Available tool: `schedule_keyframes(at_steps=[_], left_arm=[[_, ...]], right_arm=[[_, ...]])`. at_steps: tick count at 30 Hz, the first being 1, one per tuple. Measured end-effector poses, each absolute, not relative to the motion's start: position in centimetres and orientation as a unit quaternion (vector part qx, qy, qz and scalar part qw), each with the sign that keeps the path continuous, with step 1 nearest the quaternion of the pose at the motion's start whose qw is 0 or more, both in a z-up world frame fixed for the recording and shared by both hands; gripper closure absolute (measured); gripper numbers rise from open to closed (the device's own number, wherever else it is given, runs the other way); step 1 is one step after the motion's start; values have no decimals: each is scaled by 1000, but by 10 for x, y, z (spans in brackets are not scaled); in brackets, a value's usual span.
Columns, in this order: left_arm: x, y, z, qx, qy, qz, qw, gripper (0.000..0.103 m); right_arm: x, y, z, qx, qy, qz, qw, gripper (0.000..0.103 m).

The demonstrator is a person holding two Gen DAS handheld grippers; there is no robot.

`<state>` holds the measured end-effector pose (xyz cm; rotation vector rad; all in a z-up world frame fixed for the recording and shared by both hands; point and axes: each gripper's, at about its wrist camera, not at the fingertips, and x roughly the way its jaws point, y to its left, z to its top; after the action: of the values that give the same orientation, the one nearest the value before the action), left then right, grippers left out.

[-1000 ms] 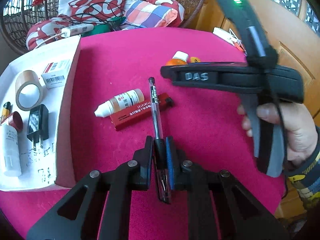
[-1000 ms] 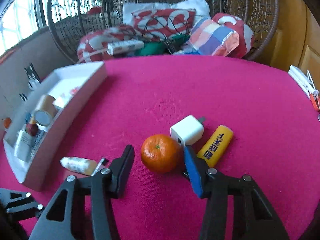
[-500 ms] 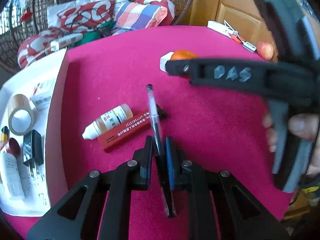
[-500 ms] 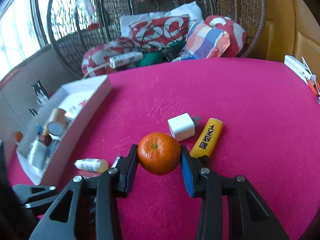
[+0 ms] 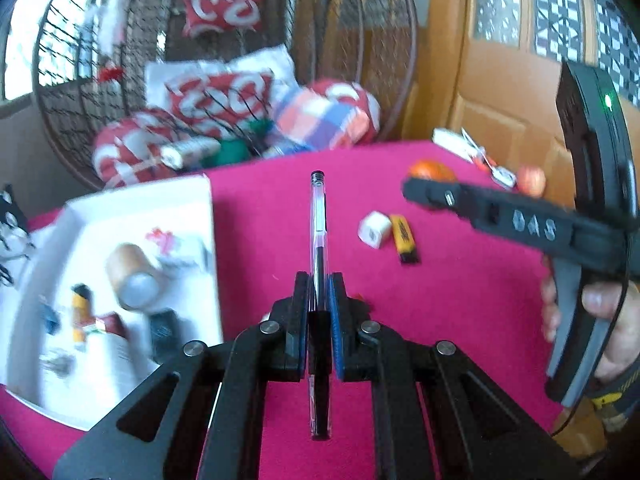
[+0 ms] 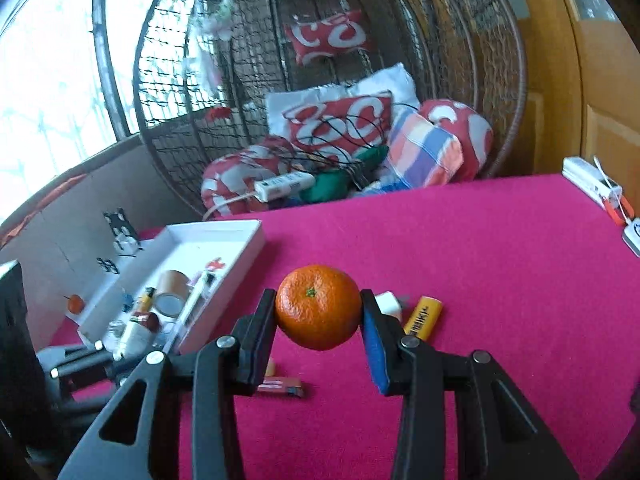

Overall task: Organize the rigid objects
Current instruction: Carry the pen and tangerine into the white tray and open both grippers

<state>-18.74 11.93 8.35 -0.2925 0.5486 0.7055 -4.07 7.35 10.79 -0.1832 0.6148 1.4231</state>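
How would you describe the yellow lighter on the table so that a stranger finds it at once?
Start from the round table under the bright pink cloth. To the right of the white cardboard tray, two small things lie side by side on the cloth: a white cube-shaped charger and the yellow lighter. The lighter is the long flat yellow one with dark printed characters and a black end.

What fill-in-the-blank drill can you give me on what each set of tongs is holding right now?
1. The left tongs are shut on a ____.
2. The right tongs grip a round orange ____.
3. The white tray sits on a ____ tablecloth.
4. On the cloth, the white charger lies beside a ____ lighter.

Missing words: pen; tangerine; pink; yellow
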Motion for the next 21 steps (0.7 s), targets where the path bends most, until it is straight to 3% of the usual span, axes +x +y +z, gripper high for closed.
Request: schedule_keyframes(at_steps=[21], left_arm=[[-269,166,95,-176,215,435,856,94]], right_arm=[[-96,115,124,-128,249,697,661,63]])
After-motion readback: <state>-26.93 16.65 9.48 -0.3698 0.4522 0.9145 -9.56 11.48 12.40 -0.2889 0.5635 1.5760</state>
